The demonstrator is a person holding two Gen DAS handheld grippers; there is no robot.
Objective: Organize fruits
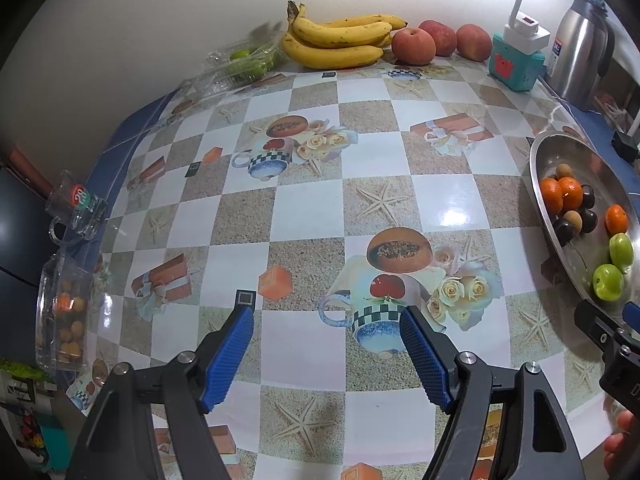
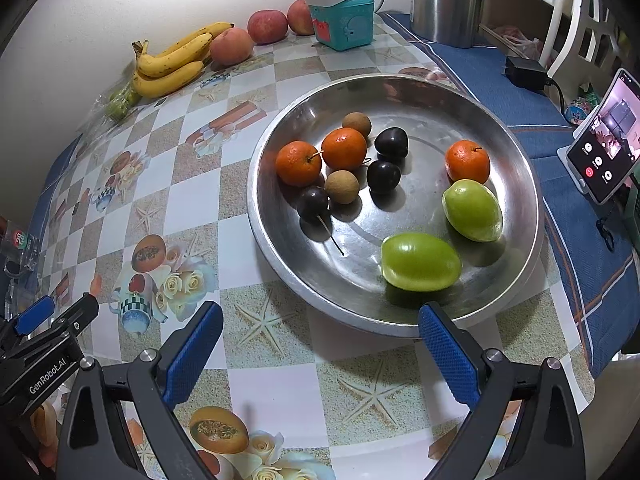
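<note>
Both wrist views look steeply down along their fingers, close over the table (image 1: 304,208). They share the metal bowl (image 2: 280,240), bananas (image 1: 336,40), probably the apples (image 2: 267,26) too.

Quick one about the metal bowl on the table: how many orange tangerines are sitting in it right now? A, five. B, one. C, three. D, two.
C: the metal bowl holds three tangerines, two touching on its left side and one apart on the right, among dark, brown and green fruits.
</note>
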